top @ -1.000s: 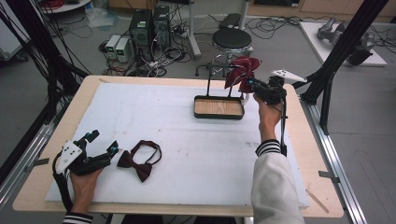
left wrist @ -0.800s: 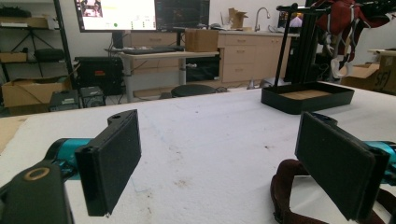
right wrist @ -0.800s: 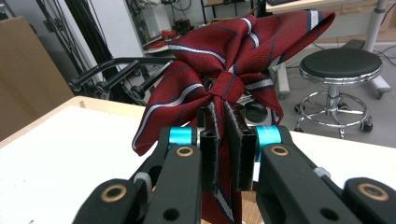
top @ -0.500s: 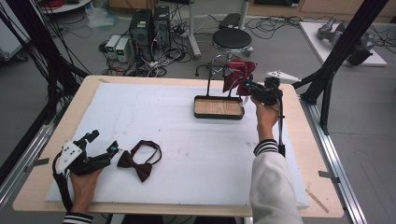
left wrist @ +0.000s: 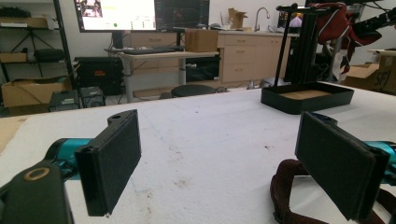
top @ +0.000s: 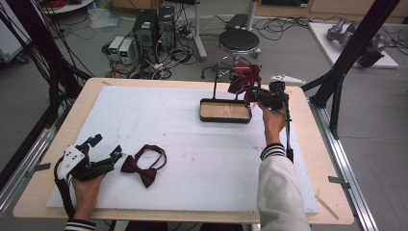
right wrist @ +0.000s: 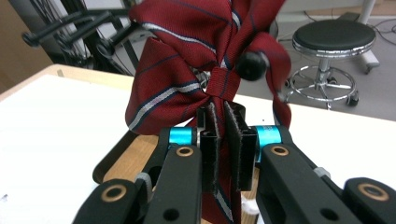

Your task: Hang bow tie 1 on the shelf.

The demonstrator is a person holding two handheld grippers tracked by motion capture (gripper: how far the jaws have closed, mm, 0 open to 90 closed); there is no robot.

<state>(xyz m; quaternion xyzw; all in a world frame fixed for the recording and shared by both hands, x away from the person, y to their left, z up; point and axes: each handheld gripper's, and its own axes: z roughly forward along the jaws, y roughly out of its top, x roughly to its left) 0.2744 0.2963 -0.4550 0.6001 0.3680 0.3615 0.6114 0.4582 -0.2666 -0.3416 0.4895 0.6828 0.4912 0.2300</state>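
A striped red bow tie (right wrist: 196, 70) hangs at the black stand (top: 215, 86) above the tray (top: 225, 111), wings spread sideways, its band pinched between the closed jaws of the right gripper (right wrist: 223, 140). The left gripper (left wrist: 224, 154) rests wide open beside a dark bow tie (top: 143, 166), its wings lying slantwise on the white mat (top: 183, 144).

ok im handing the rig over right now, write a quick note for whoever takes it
Right gripper: shut on the striped red bow tie, held at the black stand above the wooden tray.
Left gripper: open, resting on the white mat beside the dark bow tie, not gripping it.
Done: the red one is up at the stand's bar; whether it hangs on its own I cannot tell.
Left: release it, then probably hang the dark one.
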